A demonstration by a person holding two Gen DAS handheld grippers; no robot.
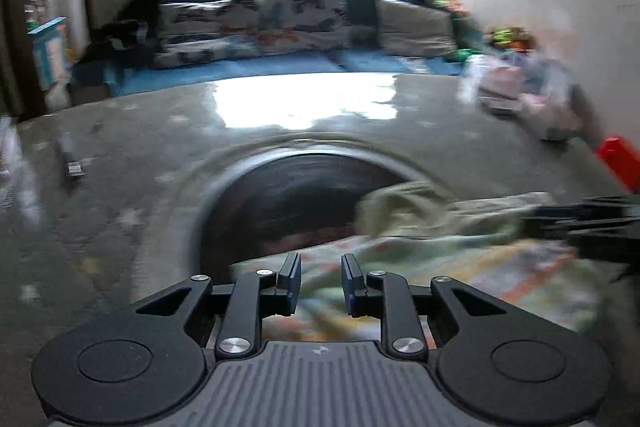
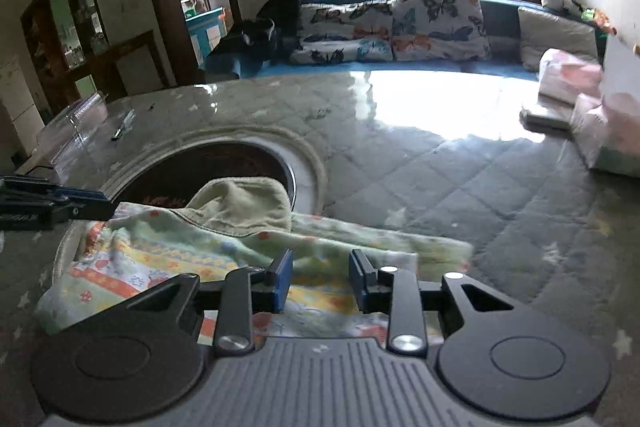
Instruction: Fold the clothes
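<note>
A pale green patterned garment with orange and yellow prints lies partly folded on the table, with a plain cream part bunched on top. It also shows in the left wrist view. My left gripper is open just above the garment's near left edge, holding nothing. My right gripper is open above the garment's near right part, empty. The left gripper shows at the left edge of the right wrist view. The right gripper shows at the right of the left wrist view.
The table has a quilted cover under glass and a dark round inset beside the garment. A pen and clear plastic tray lie far left. Pink packages stand at the right. A cushioned bench is behind.
</note>
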